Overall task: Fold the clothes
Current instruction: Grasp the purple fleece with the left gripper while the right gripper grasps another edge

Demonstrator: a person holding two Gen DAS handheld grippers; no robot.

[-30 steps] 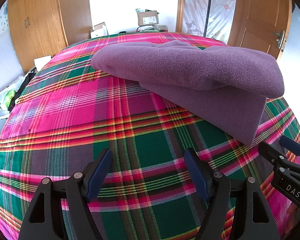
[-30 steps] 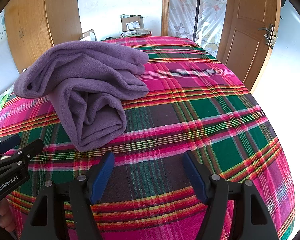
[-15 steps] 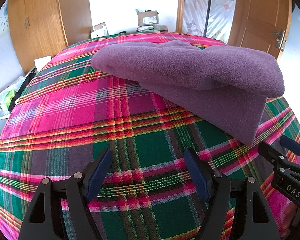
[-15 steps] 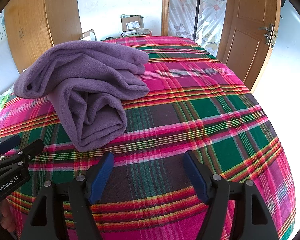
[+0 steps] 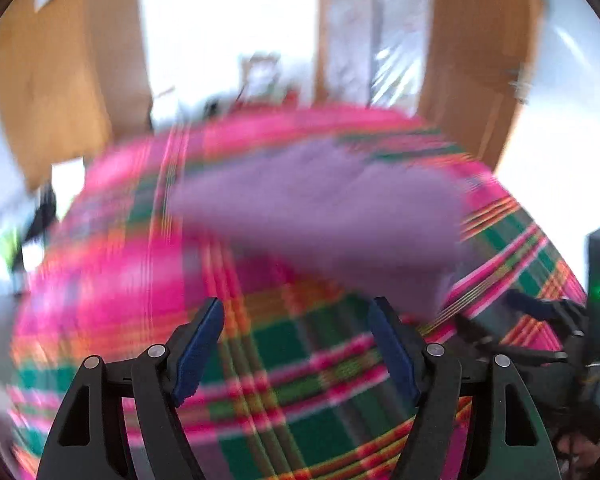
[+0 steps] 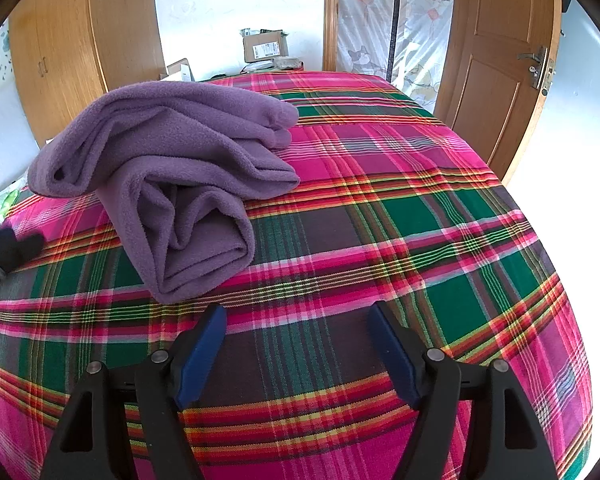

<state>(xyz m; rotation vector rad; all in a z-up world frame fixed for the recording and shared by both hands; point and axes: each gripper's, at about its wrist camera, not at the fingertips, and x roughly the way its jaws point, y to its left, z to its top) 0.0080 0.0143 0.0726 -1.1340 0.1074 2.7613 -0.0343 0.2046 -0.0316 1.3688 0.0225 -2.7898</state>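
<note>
Purple fleece garment (image 6: 172, 184) lay roughly folded and bunched on the pink-and-green plaid bedspread (image 6: 400, 240), towards the left of my right wrist view, its rolled end nearest my claw. My right gripper (image 6: 296, 344) hung above the bedspread with its blue pads (image 6: 198, 356) spread wide and nothing between them, clear of the fleece. My left gripper (image 5: 296, 340) was likewise wide apart and empty; its view was badly smeared, so I could only say the fleece (image 5: 340, 220) seemed to lie ahead and to the right of it. Beyond the bed stood a wooden wardrobe (image 6: 60, 52), a cardboard box (image 6: 264, 46) and a wooden door (image 6: 504, 68).
</note>
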